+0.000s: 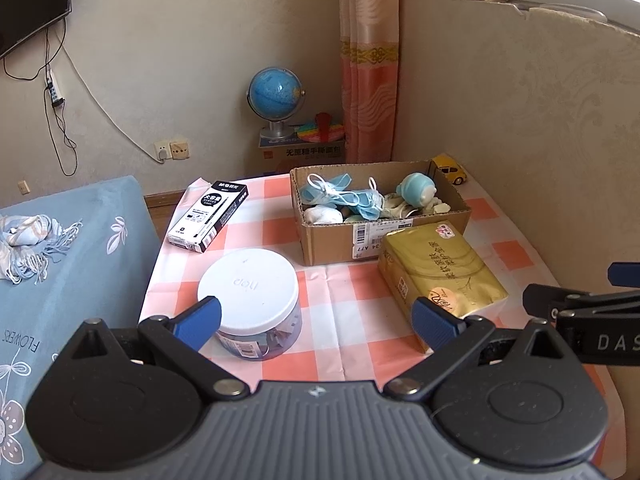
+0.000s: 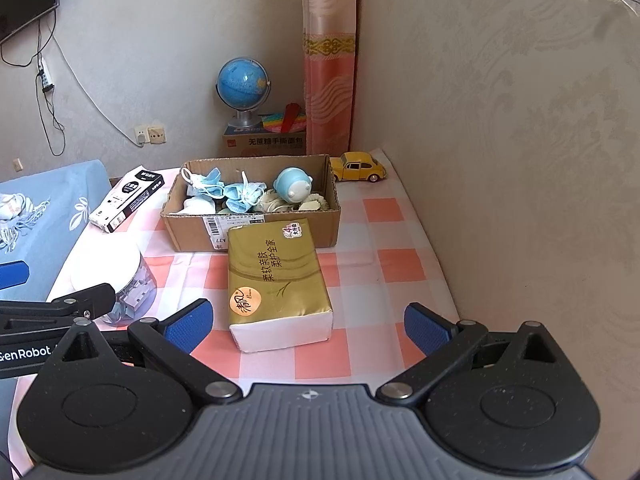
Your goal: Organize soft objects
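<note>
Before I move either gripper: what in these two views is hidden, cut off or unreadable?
- Cardboard box bottom: hidden under the masks and blue toy, both views.
- Clear jar contents: blurred behind the plastic; left gripper's arm crosses it in the right wrist view.
- Tissue pack near end: covered by a left gripper finger, left wrist view.
- Scarf: cut off by the left edge, both views.

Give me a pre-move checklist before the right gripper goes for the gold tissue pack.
1. Right gripper open: ok.
2. Left gripper open and empty: ok.
3. Gold tissue pack lies flat ahead, between the right fingers: ok.
4. Pack fits the finger gap: looks so, cannot tell.
5. Room in the cardboard box: cannot tell; masks and a toy already fill much of it.
6. White-lidded jar apart from the pack: ok.
</note>
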A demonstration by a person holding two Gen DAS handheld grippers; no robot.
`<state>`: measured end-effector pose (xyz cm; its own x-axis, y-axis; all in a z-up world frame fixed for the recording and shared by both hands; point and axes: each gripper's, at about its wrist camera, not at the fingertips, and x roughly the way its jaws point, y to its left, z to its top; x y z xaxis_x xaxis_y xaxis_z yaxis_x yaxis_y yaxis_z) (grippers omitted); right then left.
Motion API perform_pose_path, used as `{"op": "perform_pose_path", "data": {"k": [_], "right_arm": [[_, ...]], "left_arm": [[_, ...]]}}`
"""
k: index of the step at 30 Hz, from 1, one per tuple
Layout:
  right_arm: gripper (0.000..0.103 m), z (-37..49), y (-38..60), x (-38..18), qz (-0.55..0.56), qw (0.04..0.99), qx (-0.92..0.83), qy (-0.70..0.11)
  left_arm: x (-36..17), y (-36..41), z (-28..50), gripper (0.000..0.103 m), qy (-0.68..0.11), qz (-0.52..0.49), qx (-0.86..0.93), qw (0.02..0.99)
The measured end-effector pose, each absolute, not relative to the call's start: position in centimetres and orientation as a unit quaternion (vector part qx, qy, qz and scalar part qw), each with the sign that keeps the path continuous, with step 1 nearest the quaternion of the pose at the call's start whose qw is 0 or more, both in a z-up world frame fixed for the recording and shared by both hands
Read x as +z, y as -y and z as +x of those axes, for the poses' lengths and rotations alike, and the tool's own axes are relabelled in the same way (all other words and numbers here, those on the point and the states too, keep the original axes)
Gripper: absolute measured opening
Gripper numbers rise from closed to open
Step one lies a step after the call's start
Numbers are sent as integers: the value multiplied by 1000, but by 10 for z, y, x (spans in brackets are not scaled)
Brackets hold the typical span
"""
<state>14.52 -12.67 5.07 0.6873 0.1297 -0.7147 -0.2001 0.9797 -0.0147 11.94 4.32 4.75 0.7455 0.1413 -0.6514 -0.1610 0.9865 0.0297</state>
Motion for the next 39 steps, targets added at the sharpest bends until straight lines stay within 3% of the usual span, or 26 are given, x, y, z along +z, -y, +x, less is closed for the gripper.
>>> {"op": "perform_pose_path", "data": {"k": [39], "right_arm": [[103,141,131,56,-48,922,82,-376]], "left_arm": [[54,-37,122,101,-343,-3,78,936]]}}
